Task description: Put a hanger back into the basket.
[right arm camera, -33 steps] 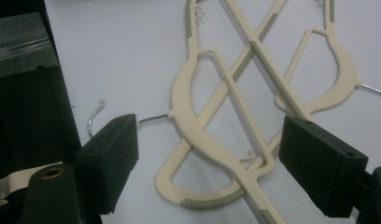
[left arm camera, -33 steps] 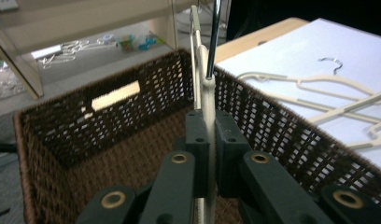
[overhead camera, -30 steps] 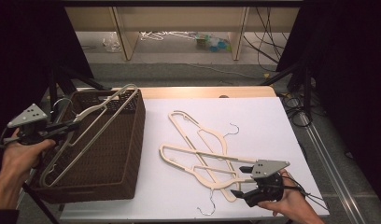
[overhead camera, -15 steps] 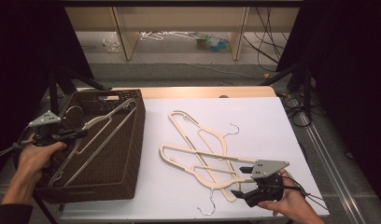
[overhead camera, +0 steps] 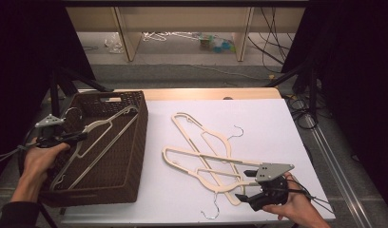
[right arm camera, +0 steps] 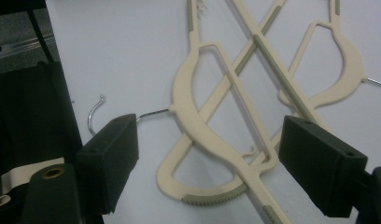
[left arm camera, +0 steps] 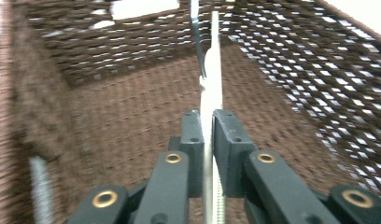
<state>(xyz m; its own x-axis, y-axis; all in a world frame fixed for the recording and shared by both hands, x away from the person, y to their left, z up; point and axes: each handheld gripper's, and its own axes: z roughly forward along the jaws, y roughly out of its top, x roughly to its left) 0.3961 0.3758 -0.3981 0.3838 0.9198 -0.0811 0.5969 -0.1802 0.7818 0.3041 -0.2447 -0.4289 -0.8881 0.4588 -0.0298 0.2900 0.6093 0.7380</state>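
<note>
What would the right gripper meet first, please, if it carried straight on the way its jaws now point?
Most likely the nearest cream hanger. The right gripper has its jaws wide open and aimed at the crossed hangers on the white tabletop, with that hanger's curved shoulder lying straight ahead between them. How far off it is, I cannot tell.

A white table (overhead camera: 277,123) carries a brown wicker basket (overhead camera: 130,156) and tangled cream hangers (overhead camera: 201,152).

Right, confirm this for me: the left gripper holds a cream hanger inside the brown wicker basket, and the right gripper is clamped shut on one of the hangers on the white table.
Not quite. The right gripper is not clamped: the right gripper view shows its jaws wide apart above the hangers on the table. The rest holds: the left gripper grips a cream hanger inside the basket.
</note>
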